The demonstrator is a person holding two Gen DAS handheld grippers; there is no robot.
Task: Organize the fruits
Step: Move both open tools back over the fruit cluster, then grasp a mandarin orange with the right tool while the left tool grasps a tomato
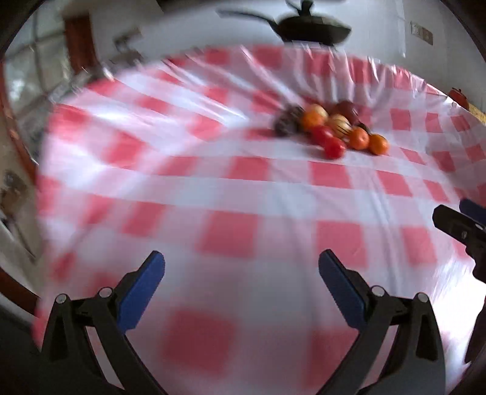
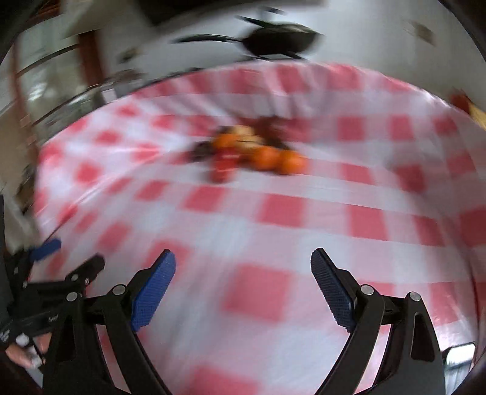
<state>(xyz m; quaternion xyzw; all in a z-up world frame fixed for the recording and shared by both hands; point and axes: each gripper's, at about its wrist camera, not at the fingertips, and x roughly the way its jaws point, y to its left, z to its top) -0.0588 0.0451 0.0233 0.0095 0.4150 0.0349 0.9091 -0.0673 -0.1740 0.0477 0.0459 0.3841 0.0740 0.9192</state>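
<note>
The left hand-held gripper [image 1: 241, 264] hangs over the checked surface [image 1: 212, 194] with its blue fingers spread wide and nothing between them. The right hand-held gripper [image 2: 243, 264] is likewise spread and empty. Well ahead of both lies the fruit pile [image 1: 332, 127]: oranges [image 1: 376, 144], red fruits [image 1: 329, 142], pale apples and a dark basket-like thing, touching one another. It sits ahead-right of the left gripper and ahead-left of the right one. Beyond the surface's far edge is a black pan [image 1: 313, 29]. The left view shows the fruits fairly sharply; the right view blurs them but shows the person's fingers low at its left edge.
</note>
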